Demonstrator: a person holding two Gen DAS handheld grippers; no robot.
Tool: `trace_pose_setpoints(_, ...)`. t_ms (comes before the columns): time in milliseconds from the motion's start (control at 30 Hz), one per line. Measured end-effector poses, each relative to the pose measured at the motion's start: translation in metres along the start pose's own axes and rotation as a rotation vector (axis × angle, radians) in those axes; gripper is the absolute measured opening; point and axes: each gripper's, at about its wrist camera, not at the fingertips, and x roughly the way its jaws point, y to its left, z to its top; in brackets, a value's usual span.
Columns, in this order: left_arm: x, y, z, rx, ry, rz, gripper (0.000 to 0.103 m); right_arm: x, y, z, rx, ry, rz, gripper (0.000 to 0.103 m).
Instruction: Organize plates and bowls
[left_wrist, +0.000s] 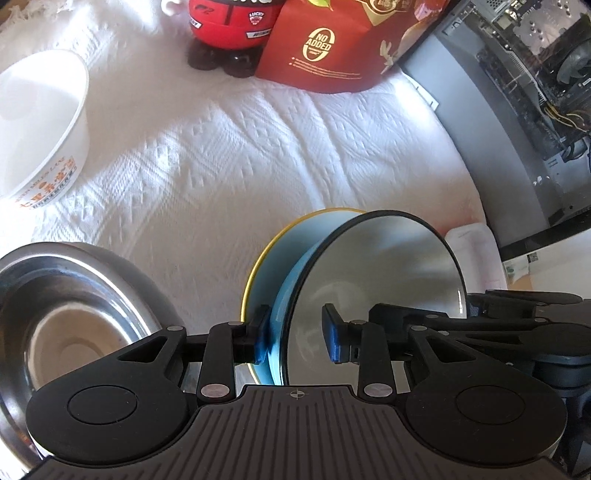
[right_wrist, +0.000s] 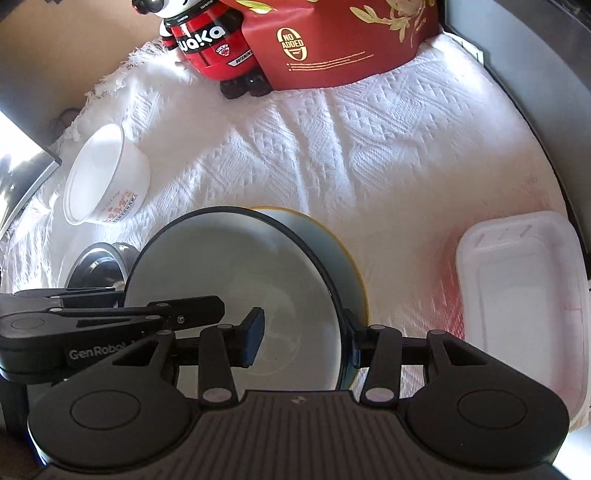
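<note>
White cloth (left_wrist: 258, 155) open mid | L tool (left_wrist: 297, 336) loose astride blue bowl (left_wrist: 369, 266) rim | R tool (right_wrist: 303, 338) astride, grip unclear

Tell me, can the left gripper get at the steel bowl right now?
Probably not at once: the left gripper has its jaws astride the rim of the blue bowl, one pad against its outer wall. Once lifted clear, the steel bowl lies just left, nothing between.
</note>
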Motion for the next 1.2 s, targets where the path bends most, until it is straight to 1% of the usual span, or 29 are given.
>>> trace_pose_setpoints(300,-0.004,0.002,0.000,-0.007,-0.002,-0.001,0.028,0.000,0.001,0.005,-0.026,0.001,-0.006,0.045)
trace_pose_setpoints(733,-0.011,-0.004,-0.003,0.018,-0.011,0.036,0.026,-0.017,-0.001,0.006,-0.049,-0.048,-0.019,0.045)
trace_pose_setpoints(900,-0.020,-0.008,-0.002,0.037,-0.035,0.061,0.025,-0.020,0.000,0.004,-0.066,-0.064,-0.038,0.045)
trace_pose_setpoints(1133,-0.030,-0.004,0.003,0.046,-0.070,0.051,0.024,-0.019,-0.002,0.003,-0.059,-0.058,-0.014,0.045)
trace_pose_setpoints(1200,-0.031,-0.001,0.006,0.052,-0.079,0.066,0.024,-0.020,-0.003,0.003,-0.060,-0.067,-0.014,0.045)
